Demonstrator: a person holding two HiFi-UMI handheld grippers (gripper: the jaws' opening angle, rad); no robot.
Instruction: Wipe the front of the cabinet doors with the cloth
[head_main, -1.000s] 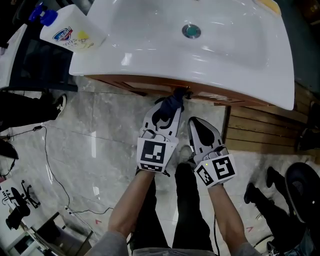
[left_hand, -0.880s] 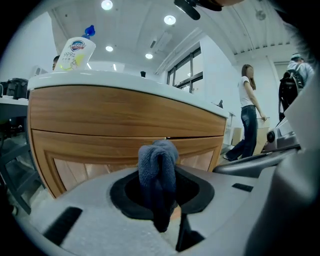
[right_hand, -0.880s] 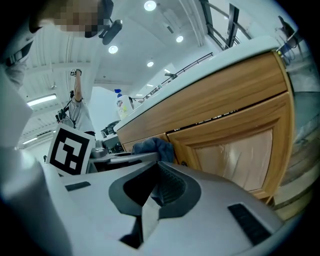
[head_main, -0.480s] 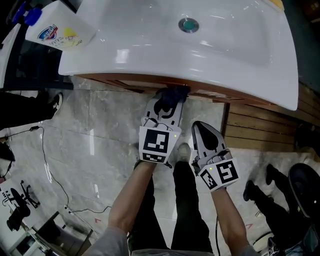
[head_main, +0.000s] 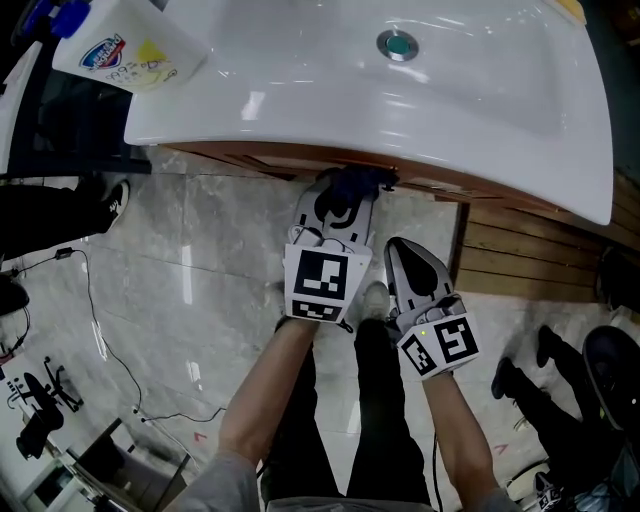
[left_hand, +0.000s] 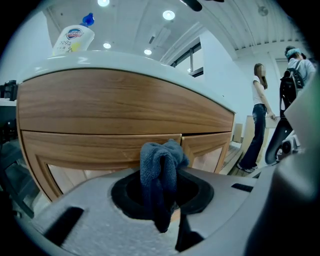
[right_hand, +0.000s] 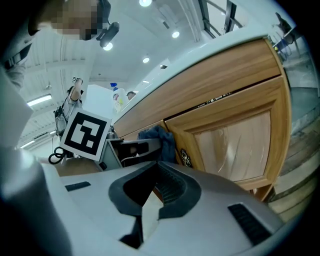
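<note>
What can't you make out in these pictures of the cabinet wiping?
- Left gripper view: whether the cloth touches the doors; the cloth covers that spot.
- Head view: the doors, hidden under the sink overhang.
- Head view: bottle, cut off by the top edge; label too small to read.

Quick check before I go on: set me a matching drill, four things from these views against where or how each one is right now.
Things:
1. cloth
2. bottle
3. right hand-held gripper
4. drain

States:
A. in the sink basin
B. shut, nothing in it
C. clamped in the left hand-held gripper, at the cabinet front
D. on the sink top, far left

Pairs: 1-C, 2-D, 3-B, 4-A
</note>
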